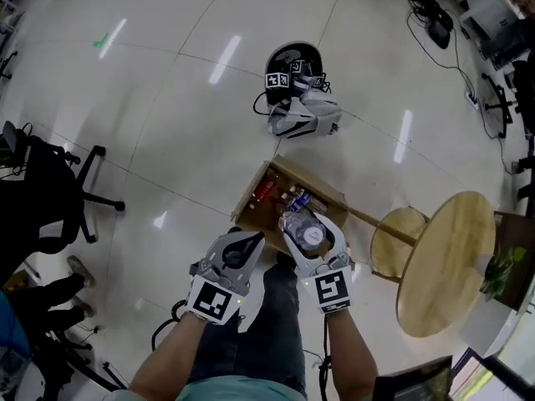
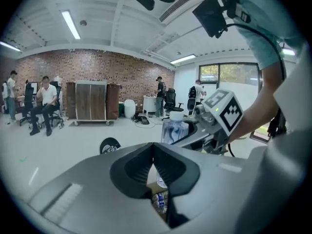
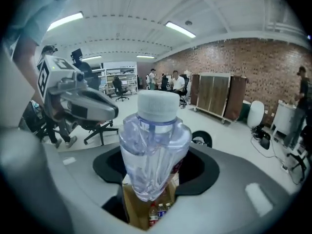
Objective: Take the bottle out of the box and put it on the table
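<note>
We wear a pale teal short-sleeved shirt and dark trousers. Our left gripper and right gripper are pale grey shells with black pads, each bearing a black-and-white marker cube and trailing a black cable.

In the head view, the right claw and its bottle are covering the lower right part of the box. The bottles lying inside it are showing too small for their labels to be told. The lower edge is cutting off both forearms. At the right, the table is hiding part of a smaller round top. In the left gripper view, the left claw is hiding nearly all of the box. The far people are looking too small.
</note>
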`<state>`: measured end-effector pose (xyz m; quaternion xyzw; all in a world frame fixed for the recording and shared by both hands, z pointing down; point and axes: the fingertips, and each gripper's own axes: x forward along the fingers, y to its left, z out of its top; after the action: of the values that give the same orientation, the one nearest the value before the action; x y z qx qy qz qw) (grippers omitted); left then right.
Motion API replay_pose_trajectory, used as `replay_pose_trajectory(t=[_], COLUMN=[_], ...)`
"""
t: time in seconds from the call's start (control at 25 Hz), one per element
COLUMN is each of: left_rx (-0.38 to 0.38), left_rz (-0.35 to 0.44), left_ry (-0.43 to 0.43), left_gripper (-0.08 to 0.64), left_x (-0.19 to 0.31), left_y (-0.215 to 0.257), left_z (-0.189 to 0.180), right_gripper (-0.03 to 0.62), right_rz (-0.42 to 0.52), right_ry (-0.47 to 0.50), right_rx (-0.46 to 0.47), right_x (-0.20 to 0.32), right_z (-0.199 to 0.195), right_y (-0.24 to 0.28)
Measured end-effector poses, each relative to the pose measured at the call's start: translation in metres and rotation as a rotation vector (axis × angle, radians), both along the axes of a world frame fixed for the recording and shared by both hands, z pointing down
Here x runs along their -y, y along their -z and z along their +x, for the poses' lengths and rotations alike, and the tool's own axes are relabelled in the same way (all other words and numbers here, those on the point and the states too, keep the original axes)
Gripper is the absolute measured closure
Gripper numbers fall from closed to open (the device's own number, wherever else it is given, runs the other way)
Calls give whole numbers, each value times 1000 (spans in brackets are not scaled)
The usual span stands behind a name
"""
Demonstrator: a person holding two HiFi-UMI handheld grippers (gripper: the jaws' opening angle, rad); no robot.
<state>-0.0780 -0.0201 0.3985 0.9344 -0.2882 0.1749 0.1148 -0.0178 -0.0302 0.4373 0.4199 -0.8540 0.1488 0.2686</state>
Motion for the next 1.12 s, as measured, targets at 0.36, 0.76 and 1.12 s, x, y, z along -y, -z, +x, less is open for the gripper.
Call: replay_pose_trajectory(t=[0.36,0.76,1.12], left_rx=[-94,-161,-193], left_rz=[139,205,273], left_ry=[-243,-598,-772], left_gripper=[548,548,548], left_x=[6,-84,-219], left_y=[100,152,178], left_z=[32,138,251], right_gripper=[325,324,322], right_rz=[172,187,246], right_ry=[-165,-474,-632], right_rx=[-60,-115,-133], right_x=[-25,-127,-256], right_z=[16,93,199], right_y=[162,207,227])
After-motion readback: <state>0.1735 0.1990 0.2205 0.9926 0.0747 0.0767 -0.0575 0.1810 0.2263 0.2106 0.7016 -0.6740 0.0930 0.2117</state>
